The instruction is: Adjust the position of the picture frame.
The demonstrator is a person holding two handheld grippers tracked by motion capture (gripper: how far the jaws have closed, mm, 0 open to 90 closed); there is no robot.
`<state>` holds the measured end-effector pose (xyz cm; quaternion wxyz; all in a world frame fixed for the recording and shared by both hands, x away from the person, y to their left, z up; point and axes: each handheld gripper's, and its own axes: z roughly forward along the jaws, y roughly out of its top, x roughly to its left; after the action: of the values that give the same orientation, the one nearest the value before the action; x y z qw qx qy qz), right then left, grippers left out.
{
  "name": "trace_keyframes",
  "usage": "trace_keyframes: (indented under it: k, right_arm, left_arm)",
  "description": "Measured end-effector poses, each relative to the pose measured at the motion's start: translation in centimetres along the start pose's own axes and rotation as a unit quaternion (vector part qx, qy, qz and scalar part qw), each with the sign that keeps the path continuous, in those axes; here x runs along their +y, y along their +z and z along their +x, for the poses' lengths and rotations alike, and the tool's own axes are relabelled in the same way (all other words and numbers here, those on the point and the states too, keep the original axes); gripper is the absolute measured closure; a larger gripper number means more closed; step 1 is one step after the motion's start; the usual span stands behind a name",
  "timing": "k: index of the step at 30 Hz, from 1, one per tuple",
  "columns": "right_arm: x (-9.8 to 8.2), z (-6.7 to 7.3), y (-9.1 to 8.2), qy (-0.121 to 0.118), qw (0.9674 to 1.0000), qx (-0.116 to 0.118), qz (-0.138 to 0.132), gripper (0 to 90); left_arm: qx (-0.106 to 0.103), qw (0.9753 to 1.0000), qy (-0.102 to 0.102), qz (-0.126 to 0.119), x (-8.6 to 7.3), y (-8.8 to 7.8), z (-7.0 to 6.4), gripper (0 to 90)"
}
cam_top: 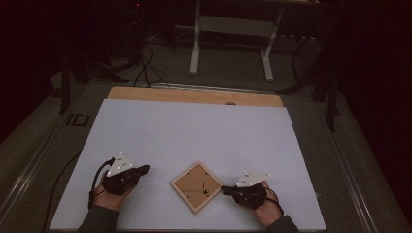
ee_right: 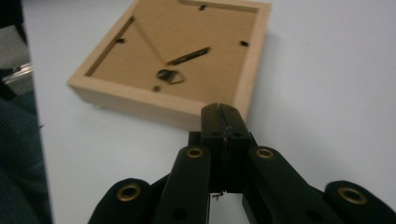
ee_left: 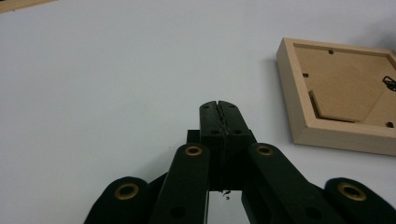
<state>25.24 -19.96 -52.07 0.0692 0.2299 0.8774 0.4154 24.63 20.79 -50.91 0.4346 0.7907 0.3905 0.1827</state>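
Tools are being held low over the pale surface [cam_top: 194, 126], one on either side of a wooden picture frame [cam_top: 196, 187] that is lying face down, near the front edge, turned corner-on like a diamond. The right tool [cam_top: 224, 189] is being kept fully closed on nothing, its tip just beside the frame's right corner; in the right gripper view the shut jaws are seen almost at the light wood rim [ee_right: 154, 103], though whether contact is being made cannot be told. The left tool [cam_top: 145, 169] is likewise being held pinched shut and empty, set apart from the frame's left side, with bare surface lying between the two in the left gripper view.

Trouble, if it comes, is likely to be caused by a push from one side only: the frame could be spun or slid on the smooth sheet rather than steadied, and the small metal hanger [ee_right: 170, 76] and thin backing clips [ee_right: 244, 43] could be snagged by a closed tip. The front edge is close, so a nudge toward the person could carry a corner over it. Ample open room is being left behind the frame and to both sides, up to the wooden strip [cam_top: 194, 96] at the far edge.
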Motion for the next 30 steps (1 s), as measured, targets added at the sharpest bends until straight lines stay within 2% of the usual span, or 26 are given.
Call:
trace_keyframes:
  k: [3,6,12,21,30]
  right_arm:
    - [0.0,0.2,0.0,-0.003,1.0000,0.001,0.001,89.8]
    - [-0.2,0.8,0.5,-0.016,0.9996,0.013,0.020,89.7]
    - [-0.2,0.9,1.4,-0.023,0.9988,0.017,0.040,89.8]
    - [0.0,0.6,2.1,-0.014,0.9991,-0.002,0.041,89.8]
    - [0.5,-0.2,3.0,0.007,0.9988,-0.029,0.039,89.8]
  left_arm:
    - [0.000,1.0000,0.001,0.000,0.0,0.1,0.0,90.0]
    - [-0.001,1.0000,0.003,0.001,0.1,0.1,-0.1,90.0]
    - [-0.004,1.0000,0.006,0.003,0.0,0.2,-0.2,90.0]
    - [-0.012,0.9997,0.015,0.013,0.1,0.6,-0.6,90.0]
    - [-0.025,0.9991,0.024,0.023,0.0,1.1,-1.1,90.0]
